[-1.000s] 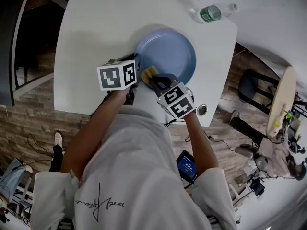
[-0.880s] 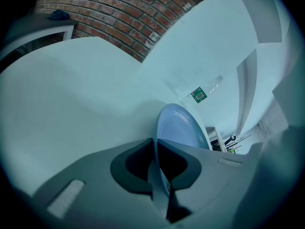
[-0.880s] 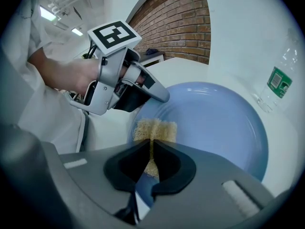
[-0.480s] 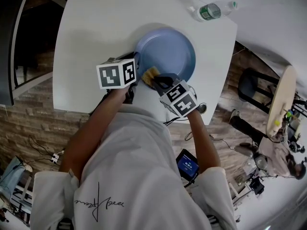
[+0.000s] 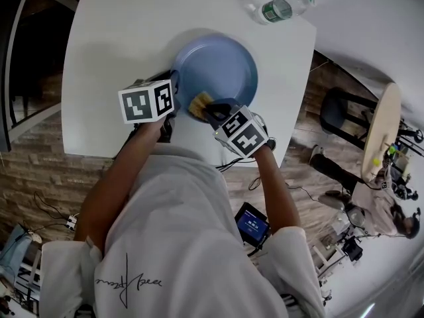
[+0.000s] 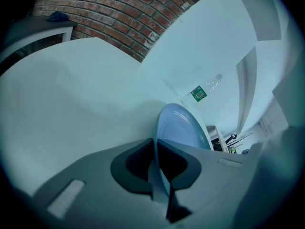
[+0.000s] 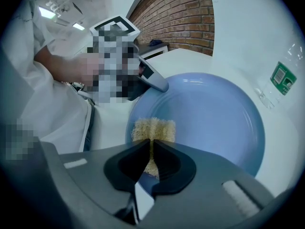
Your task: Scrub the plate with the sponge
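Observation:
A blue plate (image 5: pixel 218 68) lies on the white table (image 5: pixel 119 38). My left gripper (image 5: pixel 173 86) is shut on the plate's left rim; in the left gripper view the plate (image 6: pixel 183 128) runs edge-on between the jaws of that left gripper (image 6: pixel 156 161). My right gripper (image 5: pixel 211 110) is shut on a yellow sponge (image 5: pixel 200 103), which rests on the plate's near inner rim. In the right gripper view the sponge (image 7: pixel 153 129) sticks out past the right gripper (image 7: pixel 152 159) onto the plate (image 7: pixel 209 118), and the left gripper's finger (image 7: pixel 155 81) lies on the far rim.
A clear plastic bottle with a green label (image 5: pixel 275 9) lies at the table's far right corner, seen also as the bottle (image 7: pixel 281 75) beyond the plate. The table's near edge runs just under both grippers. A stool (image 5: pixel 341 121) and a round wooden table (image 5: pixel 377 134) stand on the floor at the right.
The right gripper with the sponge has shifted slightly along the plate's near rim. The left gripper keeps its hold on the rim. The head view has drifted a little.

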Demonstrator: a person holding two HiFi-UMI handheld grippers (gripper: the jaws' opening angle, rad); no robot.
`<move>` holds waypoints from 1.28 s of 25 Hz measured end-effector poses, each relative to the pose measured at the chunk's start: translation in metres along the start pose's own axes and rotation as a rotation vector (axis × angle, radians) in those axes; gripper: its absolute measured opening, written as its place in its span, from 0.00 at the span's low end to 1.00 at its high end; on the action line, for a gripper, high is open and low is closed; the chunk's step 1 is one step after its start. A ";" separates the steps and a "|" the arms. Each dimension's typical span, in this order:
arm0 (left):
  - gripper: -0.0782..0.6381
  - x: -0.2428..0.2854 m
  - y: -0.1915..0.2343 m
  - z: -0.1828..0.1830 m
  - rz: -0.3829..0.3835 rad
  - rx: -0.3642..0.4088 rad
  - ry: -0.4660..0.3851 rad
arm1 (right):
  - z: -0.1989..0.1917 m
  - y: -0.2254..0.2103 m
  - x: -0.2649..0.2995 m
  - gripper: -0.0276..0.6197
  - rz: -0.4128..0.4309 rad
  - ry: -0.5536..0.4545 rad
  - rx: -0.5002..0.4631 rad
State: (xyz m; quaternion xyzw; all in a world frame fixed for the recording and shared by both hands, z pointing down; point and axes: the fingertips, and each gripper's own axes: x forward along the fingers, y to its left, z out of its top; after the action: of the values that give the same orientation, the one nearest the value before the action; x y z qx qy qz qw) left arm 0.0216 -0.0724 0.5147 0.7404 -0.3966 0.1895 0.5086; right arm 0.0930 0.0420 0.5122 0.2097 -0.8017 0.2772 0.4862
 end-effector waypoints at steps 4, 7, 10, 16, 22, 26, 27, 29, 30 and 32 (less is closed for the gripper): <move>0.15 0.000 0.000 -0.001 0.003 0.002 0.001 | -0.002 -0.001 -0.001 0.09 0.003 0.007 -0.004; 0.15 -0.002 0.000 -0.001 0.003 0.003 0.000 | -0.003 0.001 -0.002 0.09 0.006 0.012 -0.015; 0.15 -0.003 0.000 -0.001 0.002 0.005 -0.001 | -0.002 0.001 -0.003 0.09 0.003 0.017 -0.016; 0.15 0.007 -0.002 0.001 0.005 0.008 0.008 | -0.008 -0.009 -0.005 0.09 0.012 0.036 -0.016; 0.15 0.006 -0.001 0.000 0.006 0.009 0.012 | -0.014 -0.013 -0.009 0.09 0.009 0.055 -0.026; 0.15 0.008 -0.002 0.000 0.005 0.005 0.015 | -0.020 -0.018 -0.011 0.09 0.020 0.060 0.000; 0.15 0.007 -0.001 0.000 0.004 0.005 0.016 | -0.021 -0.018 -0.011 0.09 0.017 0.063 -0.003; 0.15 0.005 -0.001 -0.001 0.004 0.006 0.016 | -0.022 -0.018 -0.012 0.09 0.009 0.069 -0.013; 0.15 0.004 -0.001 0.000 0.004 0.007 0.015 | -0.023 -0.019 -0.012 0.09 0.007 0.072 -0.020; 0.15 0.005 -0.002 0.000 0.005 0.008 0.015 | -0.024 -0.021 -0.013 0.09 0.005 0.078 -0.029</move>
State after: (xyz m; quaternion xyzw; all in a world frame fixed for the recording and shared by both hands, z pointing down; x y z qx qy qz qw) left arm 0.0259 -0.0740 0.5170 0.7400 -0.3939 0.1979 0.5080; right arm 0.1275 0.0420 0.5142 0.1898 -0.7866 0.2744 0.5195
